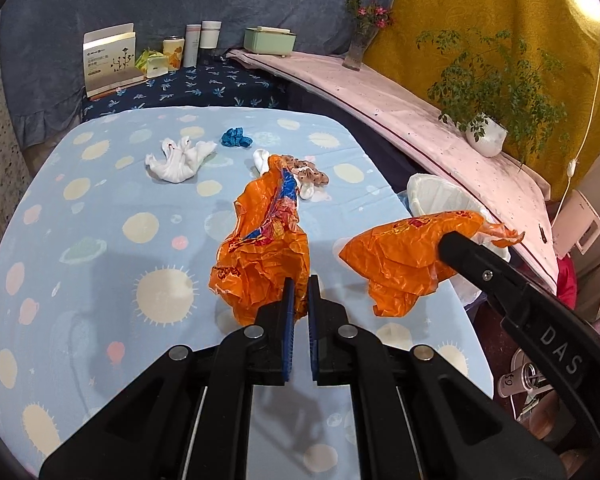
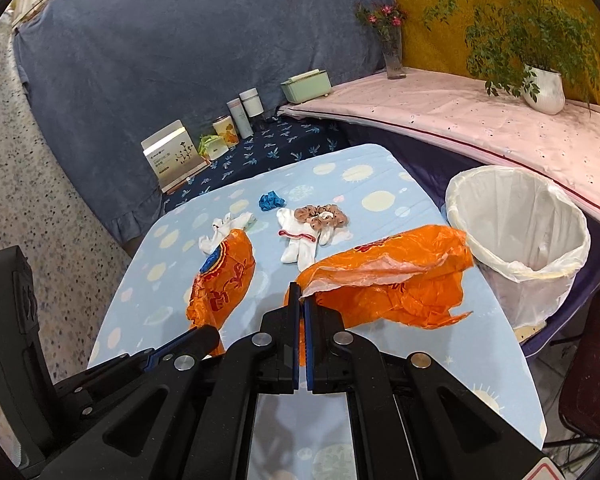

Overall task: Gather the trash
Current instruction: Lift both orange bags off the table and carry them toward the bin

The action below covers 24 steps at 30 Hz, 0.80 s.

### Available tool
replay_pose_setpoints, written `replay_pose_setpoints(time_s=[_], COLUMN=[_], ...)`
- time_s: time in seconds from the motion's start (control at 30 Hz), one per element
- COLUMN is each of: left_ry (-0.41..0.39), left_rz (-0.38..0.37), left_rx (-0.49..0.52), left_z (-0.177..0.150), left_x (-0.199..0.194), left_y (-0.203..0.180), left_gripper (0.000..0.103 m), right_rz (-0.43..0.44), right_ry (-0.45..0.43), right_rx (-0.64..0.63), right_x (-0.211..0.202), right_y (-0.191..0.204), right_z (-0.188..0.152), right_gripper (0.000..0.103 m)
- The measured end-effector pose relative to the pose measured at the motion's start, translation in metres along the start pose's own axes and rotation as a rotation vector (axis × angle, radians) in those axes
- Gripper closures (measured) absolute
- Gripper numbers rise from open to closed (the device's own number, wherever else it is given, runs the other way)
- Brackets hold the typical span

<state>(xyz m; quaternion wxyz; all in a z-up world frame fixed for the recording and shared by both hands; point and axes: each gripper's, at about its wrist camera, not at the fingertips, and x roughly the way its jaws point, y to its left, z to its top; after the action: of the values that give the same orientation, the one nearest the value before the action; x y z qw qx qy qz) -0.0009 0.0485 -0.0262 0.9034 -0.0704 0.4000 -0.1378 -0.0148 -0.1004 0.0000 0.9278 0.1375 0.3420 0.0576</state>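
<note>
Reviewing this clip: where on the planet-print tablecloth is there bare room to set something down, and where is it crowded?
Free: the cloth's near-left stretch, left of the left gripper's crumpled orange plastic bag. Crowded: the far middle, with white socks, blue scrap, beige scrunchie, and the right edge by the white-lined bin.

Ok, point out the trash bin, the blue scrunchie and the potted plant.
trash bin [image 2: 460, 200], right wrist view, rim's near-left edge
blue scrunchie [image 1: 236, 138], left wrist view, its middle
potted plant [image 2: 546, 90], right wrist view, white pot's side

Along the back a printed carton [image 1: 112, 60], a flowered tin [image 1: 172, 53] and two pale cylinders [image 1: 204, 42] stand on dark patterned cloth — a mint box [image 1: 269, 40], flower vase [image 1: 358, 46] and potted plant [image 1: 486, 136] line the pink ledge [image 1: 400, 108].
</note>
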Motion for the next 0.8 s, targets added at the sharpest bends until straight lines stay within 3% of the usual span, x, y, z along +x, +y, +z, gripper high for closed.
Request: replay_pose_setpoints(time_s=[0.8], left_ry=[-0.010], left_rz=[0.005], left_rx=[0.013], left_z=[-0.001], left_x=[-0.005], left_y=[-0.011], left_gripper=[0.097], right_rz=[0.034], right_ry=[-0.018], right_rx=[0.005], right_x=[-0.014], right_y=[-0.006], right_z=[-0.004], right_gripper=[0.100])
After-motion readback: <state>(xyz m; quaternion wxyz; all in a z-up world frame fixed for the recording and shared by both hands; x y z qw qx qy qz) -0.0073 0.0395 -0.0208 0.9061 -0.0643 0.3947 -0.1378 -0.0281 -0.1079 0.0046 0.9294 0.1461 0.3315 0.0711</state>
